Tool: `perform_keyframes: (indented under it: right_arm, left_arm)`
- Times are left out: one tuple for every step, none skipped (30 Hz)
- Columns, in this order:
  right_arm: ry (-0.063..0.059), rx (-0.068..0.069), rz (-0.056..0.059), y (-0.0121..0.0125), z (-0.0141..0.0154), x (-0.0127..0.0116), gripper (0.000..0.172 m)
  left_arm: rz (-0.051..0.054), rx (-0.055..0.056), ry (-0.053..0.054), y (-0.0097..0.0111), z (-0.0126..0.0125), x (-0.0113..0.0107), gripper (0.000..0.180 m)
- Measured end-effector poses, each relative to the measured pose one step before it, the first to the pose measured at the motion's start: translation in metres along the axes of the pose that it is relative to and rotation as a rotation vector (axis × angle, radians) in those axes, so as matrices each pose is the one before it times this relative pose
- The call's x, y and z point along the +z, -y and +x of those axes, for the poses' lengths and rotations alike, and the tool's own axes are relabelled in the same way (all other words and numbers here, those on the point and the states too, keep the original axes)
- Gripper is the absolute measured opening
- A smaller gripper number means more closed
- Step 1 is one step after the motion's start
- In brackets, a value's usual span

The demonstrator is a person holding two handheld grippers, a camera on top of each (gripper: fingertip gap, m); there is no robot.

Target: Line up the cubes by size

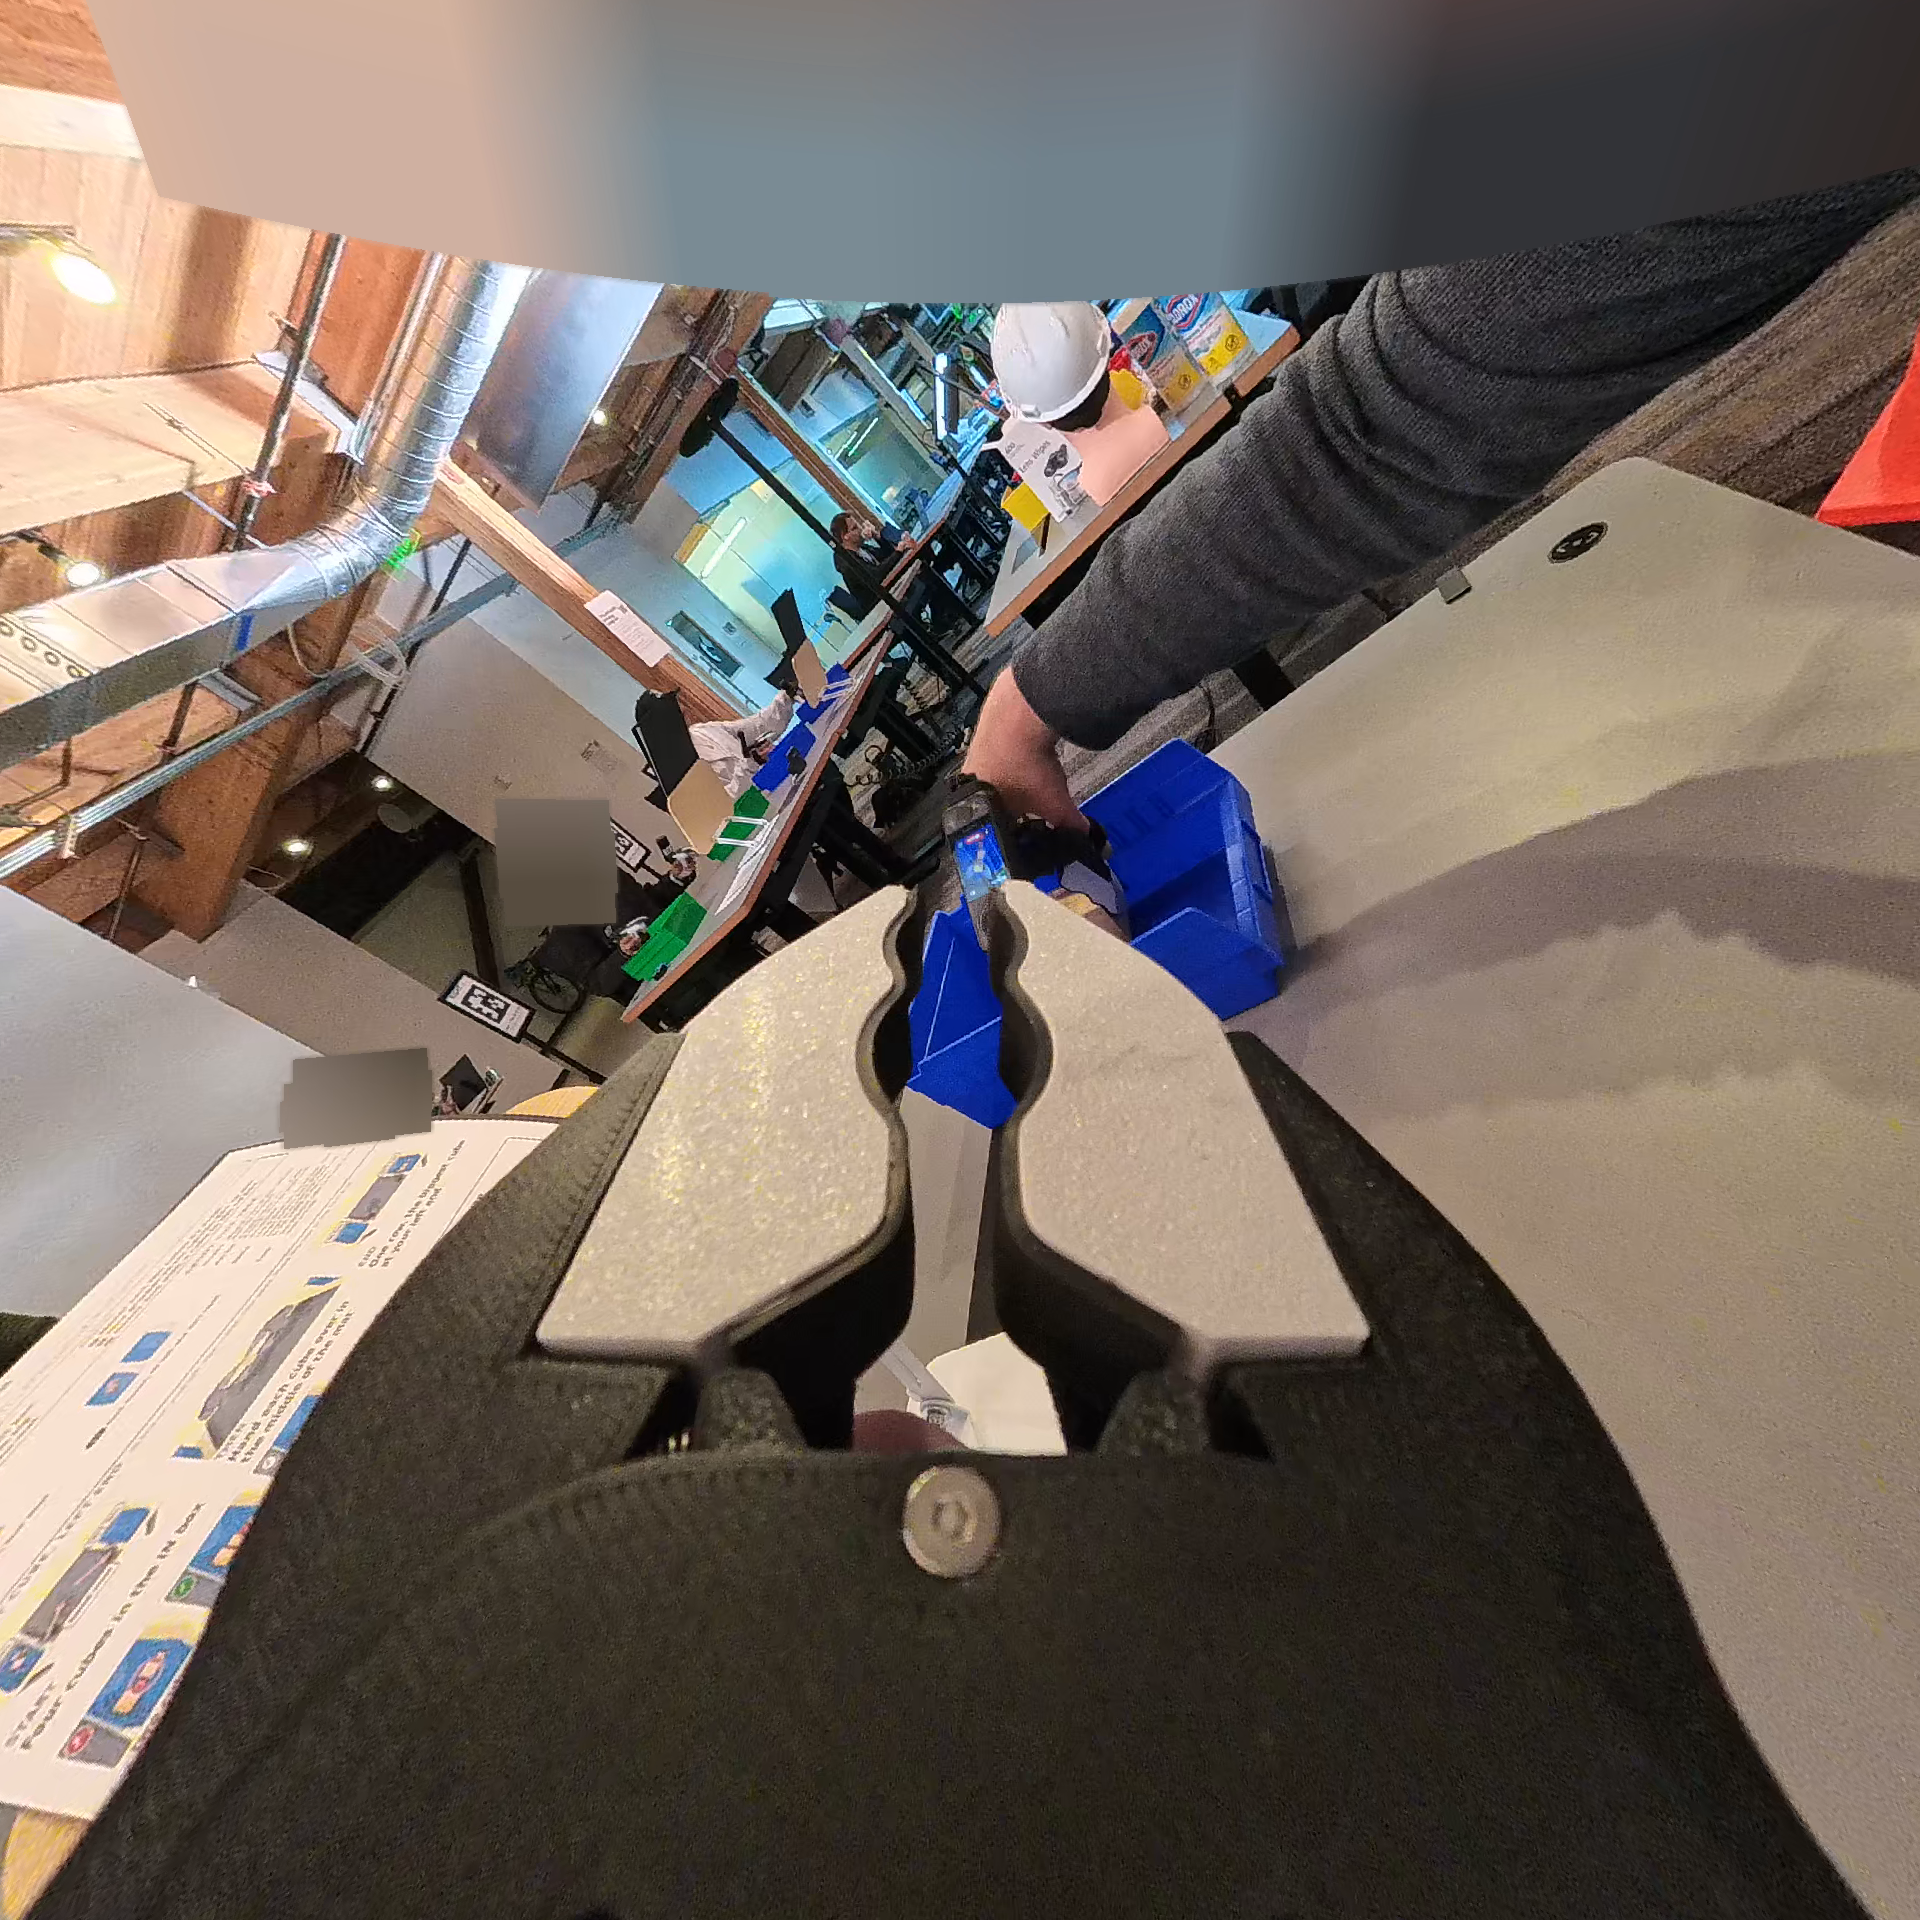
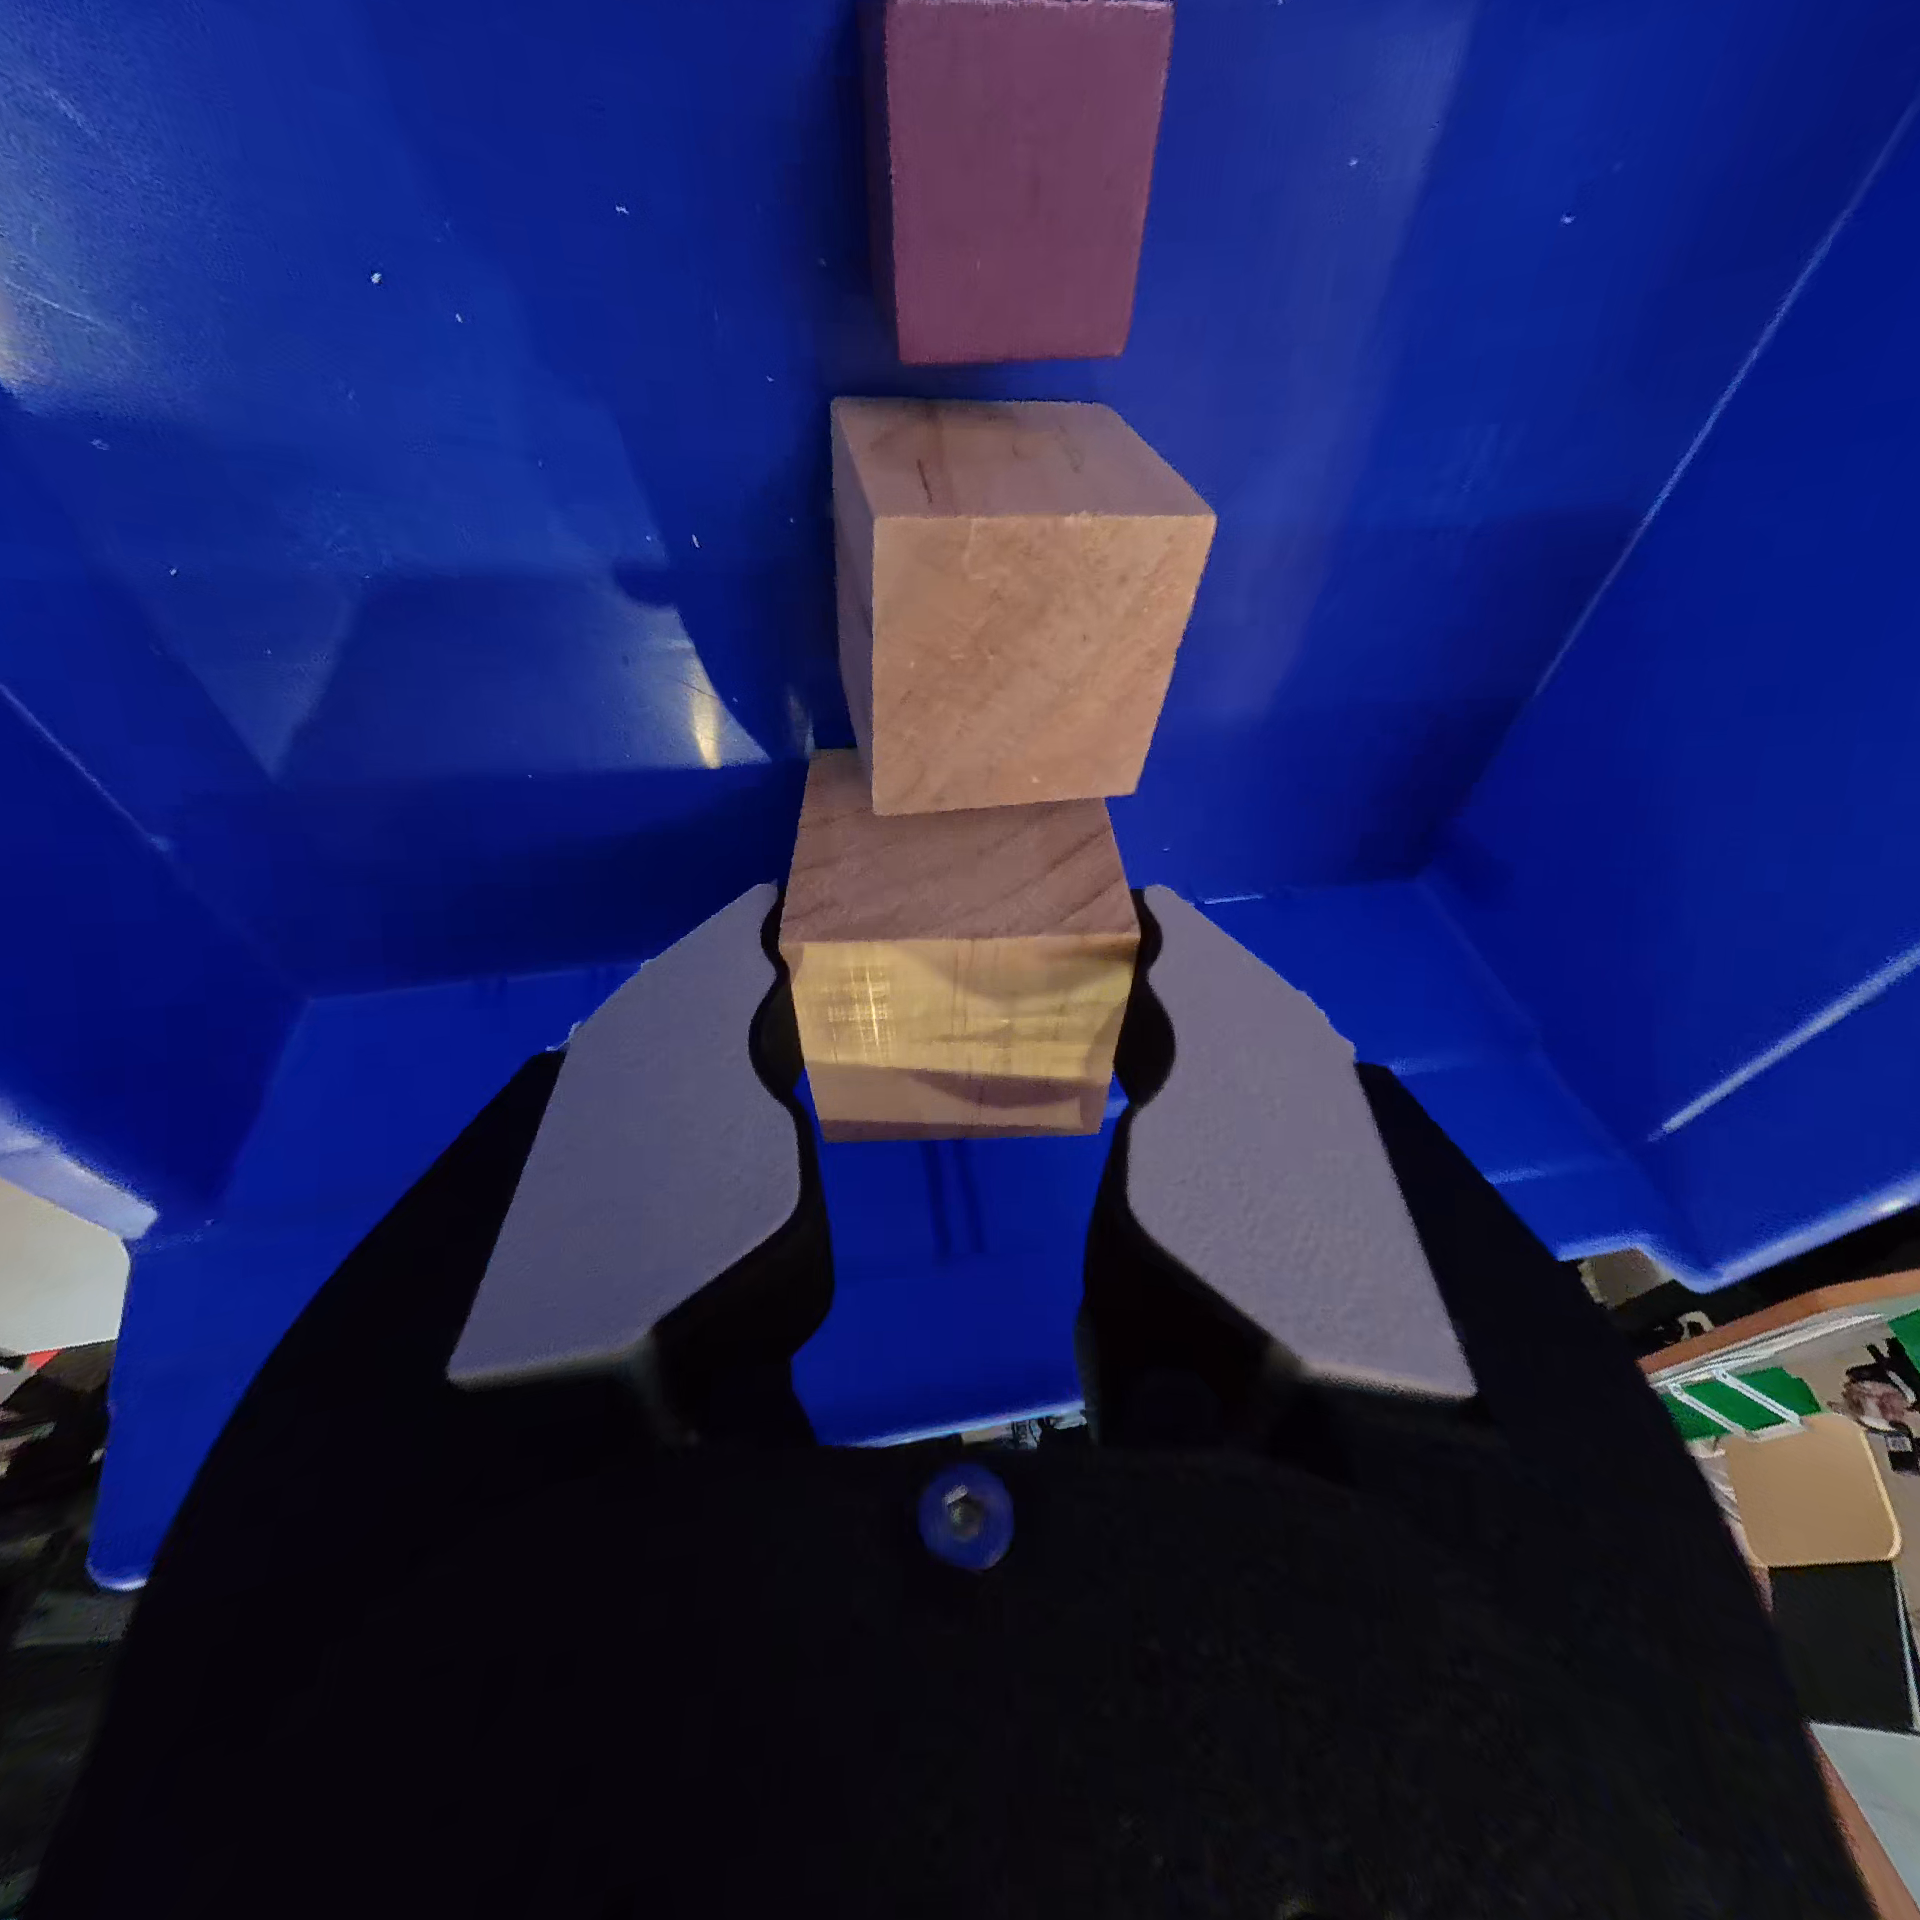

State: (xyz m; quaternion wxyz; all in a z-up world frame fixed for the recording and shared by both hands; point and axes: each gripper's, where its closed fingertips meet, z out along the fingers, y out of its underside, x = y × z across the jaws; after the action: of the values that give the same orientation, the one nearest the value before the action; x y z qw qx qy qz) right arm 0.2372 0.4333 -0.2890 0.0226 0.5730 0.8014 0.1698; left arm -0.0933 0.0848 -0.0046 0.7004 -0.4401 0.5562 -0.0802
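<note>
Right now the right hand-held gripper [image 2: 958,997] reaches into a blue bin [image 2: 416,520] and is clamped on a plain wooden cube [image 2: 961,977], its two grey fingers [image 2: 665,1122] pressed against the cube's left and right sides. Just beyond it, a second plain wooden cube [image 2: 1023,613] touches the far edge of the gripped one. Farther back lies a purple cube [image 2: 1018,177], a small gap apart from the second cube and running out of the top of the view. All three sit in a rough line on the bin's floor.

The left hand-held gripper [image 1: 951,997] hangs tilted above a grey counter [image 1: 1610,935], its fingers [image 1: 769,1122] drawn nearly together with only a narrow slit between them and nothing in it. Through that slit the blue bin [image 1: 1195,862] shows at the counter's edge, where a hand [image 1: 1023,764] in a grey sleeve [image 1: 1351,499] works the other gripper. A printed instruction sheet [image 1: 187,1403] lies on the counter to the left.
</note>
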Motion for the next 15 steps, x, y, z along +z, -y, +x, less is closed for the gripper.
perform_keyframes:
  right_arm:
    - [0.0048,-0.0032,-0.0086,0.00006,-0.00037,0.00145,0.059]
    - [0.0012,-0.0041,-0.0128,-0.00064,0.00004,0.0015,0.059]
    - [0.0025,-0.0019,-0.0131,-0.00149,0.00003,0.00051,0.059]
    - [0.0016,0.0014,-0.0003,0.00014,0.00022,-0.00021,0.059]
    - [-0.0019,0.0015,-0.0003,0.00024,0.00063,0.00006,0.059]
    - [0.0011,-0.0009,-0.0037,-0.00033,0.00001,0.00035,0.059]
    - [0.0061,0.0019,-0.0069,-0.0006,-0.00067,0.00008,0.059]
    - [0.0049,-0.0002,-0.0067,-0.00051,-0.0007,0.00023,0.059]
    - [0.0011,-0.0008,-0.0082,-0.00072,0.00001,0.00026,0.059]
    - [0.0005,-0.0014,-0.006,-0.00034,0.00009,0.00028,0.059]
    - [-0.0005,-0.0016,-0.0026,0.00003,0.00025,0.0,0.059]
    - [-0.0024,-0.0021,-0.0034,-0.00014,0.00057,0.00009,0.059]
    - [0.0005,-0.0002,-0.0028,-0.00022,0.00013,0.00009,0.059]
    - [0.0014,0.002,-0.0032,-0.00022,0.00021,-0.00001,0.059]
    - [-0.0018,-0.0003,-0.0024,-0.00014,0.00066,0.00014,0.059]
  left_arm:
    - [0.0006,-0.0004,-0.001,0.00002,0.00009,0.00009,0.011]
    - [-0.0005,0.0002,-0.0002,-0.00009,0.00012,0.00005,0.011]
    - [-0.0005,0.0002,-0.0003,-0.0001,0.00013,0.00005,0.011]
    - [0.0004,0.0,-0.0006,0.00001,0.00004,-0.00006,0.011]
    - [0.0006,-0.0001,-0.0005,0.00014,0.00013,-0.00001,0.011]
    - [0.0003,0.0,-0.0008,0.00007,0.00014,0.0001,0.011]
    - [0.0,0.0003,-0.0009,0.0001,0.00019,0.00003,0.011]
    - [0.0,0.0003,-0.0009,0.0,0.00025,0.00017,0.011]
    - [-0.0003,0.0,-0.0014,0.00001,0.00036,0.00024,0.011]
    - [-0.0002,0.0003,-0.0012,0.00002,0.00032,0.00024,0.011]
    - [-0.0005,0.0004,-0.0015,-0.00003,0.00035,0.00022,0.011]
    - [-0.0007,0.0007,-0.001,-0.00005,0.00026,0.0002,0.011]
    - [-0.0012,0.0006,-0.0013,-0.00011,0.00031,0.00017,0.011]
    - [-0.0009,0.0004,-0.0019,-0.00002,0.00045,0.00014,0.011]
    - [0.0003,0.0008,-0.0007,0.0002,0.0002,0.0,0.011]
